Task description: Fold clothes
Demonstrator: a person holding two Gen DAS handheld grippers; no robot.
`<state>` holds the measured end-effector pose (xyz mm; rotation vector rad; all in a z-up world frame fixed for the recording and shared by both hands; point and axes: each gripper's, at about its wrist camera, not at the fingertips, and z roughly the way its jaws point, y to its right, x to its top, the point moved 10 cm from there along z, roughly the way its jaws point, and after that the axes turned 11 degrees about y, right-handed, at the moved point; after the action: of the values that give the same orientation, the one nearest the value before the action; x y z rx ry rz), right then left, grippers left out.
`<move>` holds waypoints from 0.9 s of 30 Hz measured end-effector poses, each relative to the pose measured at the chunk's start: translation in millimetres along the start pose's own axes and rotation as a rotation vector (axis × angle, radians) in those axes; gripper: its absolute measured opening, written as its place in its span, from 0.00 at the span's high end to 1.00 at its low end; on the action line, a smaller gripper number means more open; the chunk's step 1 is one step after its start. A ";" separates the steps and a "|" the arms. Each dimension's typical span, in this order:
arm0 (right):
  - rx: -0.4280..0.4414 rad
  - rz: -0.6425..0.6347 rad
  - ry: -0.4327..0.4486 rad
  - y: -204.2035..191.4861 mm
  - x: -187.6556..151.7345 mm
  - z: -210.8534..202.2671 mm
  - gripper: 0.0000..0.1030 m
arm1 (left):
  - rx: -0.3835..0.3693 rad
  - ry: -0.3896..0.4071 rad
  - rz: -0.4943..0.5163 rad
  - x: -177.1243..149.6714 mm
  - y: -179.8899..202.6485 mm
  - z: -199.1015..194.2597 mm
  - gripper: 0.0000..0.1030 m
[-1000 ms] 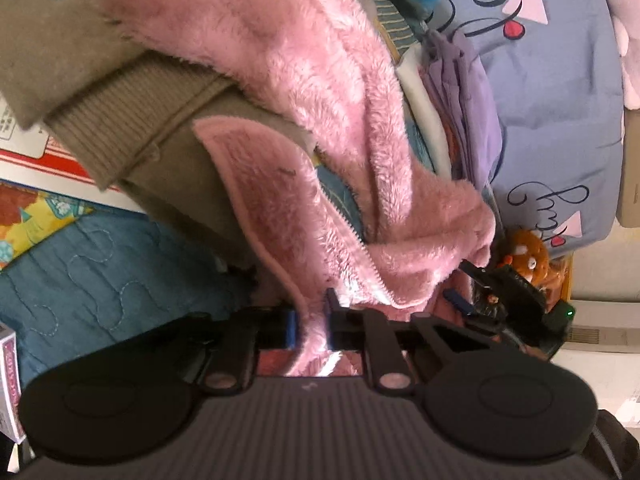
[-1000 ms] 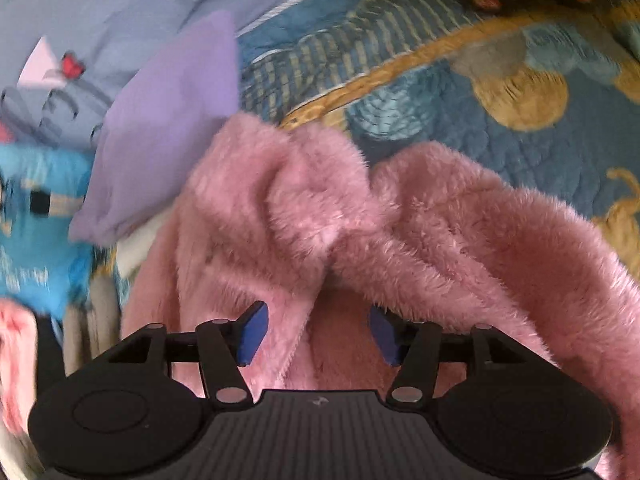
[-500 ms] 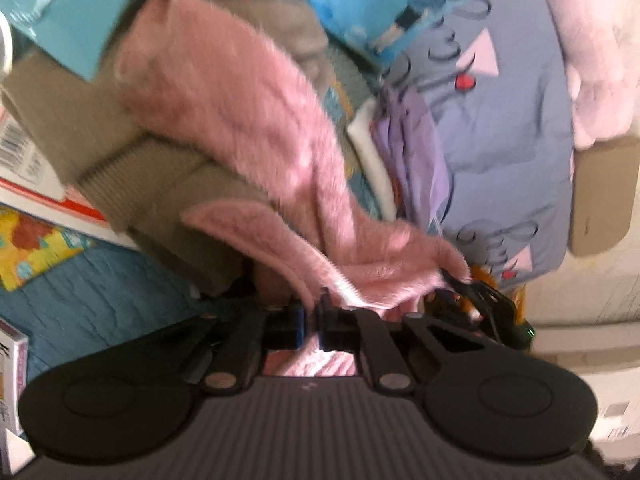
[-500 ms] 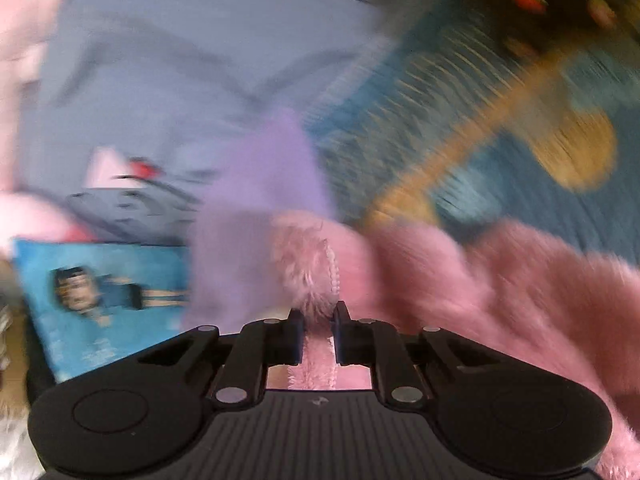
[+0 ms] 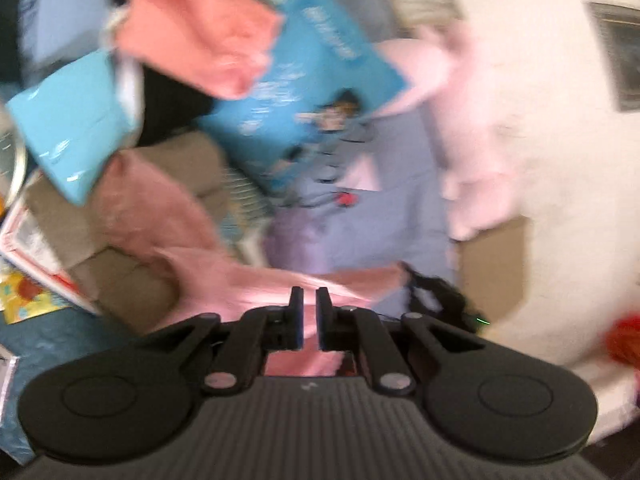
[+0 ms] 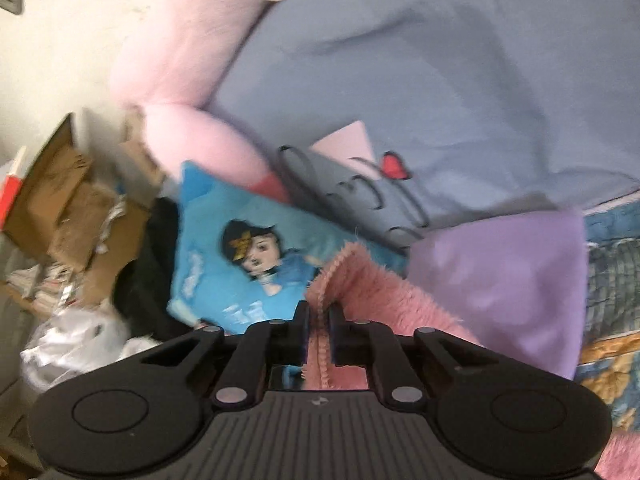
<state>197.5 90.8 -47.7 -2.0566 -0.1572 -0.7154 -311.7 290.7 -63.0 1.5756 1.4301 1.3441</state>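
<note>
A fuzzy pink fleece garment (image 5: 168,216) stretches from the clothes heap to my left gripper (image 5: 308,300), which is shut on its edge; the view is blurred. In the right wrist view the same fleece (image 6: 380,292) rises in a seamed fold between the pads of my right gripper (image 6: 319,314). Those jaws are still closing, and the pads press on the fold. Both grippers hold the garment up off the pile. A black device (image 5: 436,292) at the fleece's far end looks like the other gripper.
The heap holds an olive sweater (image 5: 132,276), a purple garment (image 6: 500,280), a blue cartoon cushion (image 6: 240,256), a grey-blue pillow (image 6: 440,60) and a pale pink plush (image 6: 180,52). Cardboard boxes (image 6: 60,200) and a white bag stand left. A patterned quilt (image 6: 612,280) lies right.
My right gripper closed on the pink fleece. Both grippers rose and tilted up with it, so the pile sank in view and the wall and cushions appeared.
</note>
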 end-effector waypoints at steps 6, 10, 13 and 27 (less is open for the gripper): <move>-0.435 0.072 0.005 119.2 -14.0 -36.3 0.91 | 0.118 -0.300 0.176 -71.3 -10.5 14.4 0.91; -0.589 0.139 0.020 164.8 -35.0 -63.7 0.85 | 0.273 -0.346 0.302 -97.7 -47.9 57.9 0.75; -0.596 0.129 0.022 165.2 -45.7 -71.1 0.78 | 0.328 -0.296 0.377 -91.1 -59.3 97.2 0.60; -0.497 0.128 0.010 149.1 -48.3 -59.3 0.71 | 0.403 -0.229 0.379 -42.4 -99.3 209.1 0.18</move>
<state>188.4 -33.8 -159.4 -2.5052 0.1764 -0.7368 -144.2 310.9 -227.1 2.2756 1.3610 1.0633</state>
